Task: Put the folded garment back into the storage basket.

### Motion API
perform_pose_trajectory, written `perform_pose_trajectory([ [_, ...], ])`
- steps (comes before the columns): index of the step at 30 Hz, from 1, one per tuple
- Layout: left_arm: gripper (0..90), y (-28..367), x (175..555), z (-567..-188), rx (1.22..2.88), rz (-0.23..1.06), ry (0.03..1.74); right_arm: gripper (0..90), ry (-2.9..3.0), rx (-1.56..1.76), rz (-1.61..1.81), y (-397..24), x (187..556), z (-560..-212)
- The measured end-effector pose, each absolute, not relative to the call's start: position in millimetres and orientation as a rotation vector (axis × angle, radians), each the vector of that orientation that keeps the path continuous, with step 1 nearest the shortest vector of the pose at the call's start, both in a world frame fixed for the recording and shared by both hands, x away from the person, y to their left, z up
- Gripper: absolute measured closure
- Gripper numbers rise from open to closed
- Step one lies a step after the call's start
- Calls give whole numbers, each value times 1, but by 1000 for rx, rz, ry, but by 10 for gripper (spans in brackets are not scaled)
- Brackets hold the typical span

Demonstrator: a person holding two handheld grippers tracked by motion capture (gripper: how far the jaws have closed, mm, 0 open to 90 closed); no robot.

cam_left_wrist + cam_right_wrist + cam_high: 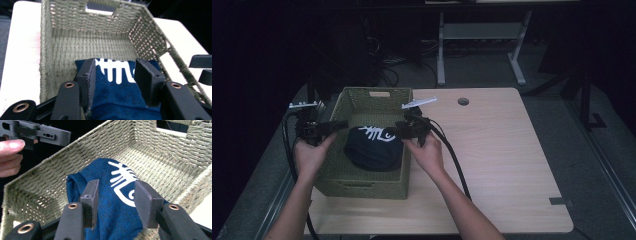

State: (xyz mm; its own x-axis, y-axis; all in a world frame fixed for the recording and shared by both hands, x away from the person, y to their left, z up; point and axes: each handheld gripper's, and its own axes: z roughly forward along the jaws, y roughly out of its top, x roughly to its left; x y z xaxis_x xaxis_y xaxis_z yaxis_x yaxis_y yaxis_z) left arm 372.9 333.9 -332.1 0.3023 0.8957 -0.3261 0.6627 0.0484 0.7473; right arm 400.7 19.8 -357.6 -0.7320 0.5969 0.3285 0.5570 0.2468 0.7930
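While both hands reach in from the near side, the rectangular olive-green woven basket (362, 180) sits on the left part of the pale wooden surface (492, 150). Inside the basket, toward its near end, lies a dark navy folded cloth with white printed markings (373, 147). The left tool (332, 126) hangs over the basket's left rim, its jaws spread apart above the cloth. The right tool (396, 131) hangs over the basket's right rim, jaws likewise parted around the cloth without pinching it.
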Motion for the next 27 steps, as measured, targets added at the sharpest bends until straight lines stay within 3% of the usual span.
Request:
perform_pose_trajectory([
  [27,368,277,366,-312,1689,271,1242,310,2414,1112,1776,-65,403,-338],
])
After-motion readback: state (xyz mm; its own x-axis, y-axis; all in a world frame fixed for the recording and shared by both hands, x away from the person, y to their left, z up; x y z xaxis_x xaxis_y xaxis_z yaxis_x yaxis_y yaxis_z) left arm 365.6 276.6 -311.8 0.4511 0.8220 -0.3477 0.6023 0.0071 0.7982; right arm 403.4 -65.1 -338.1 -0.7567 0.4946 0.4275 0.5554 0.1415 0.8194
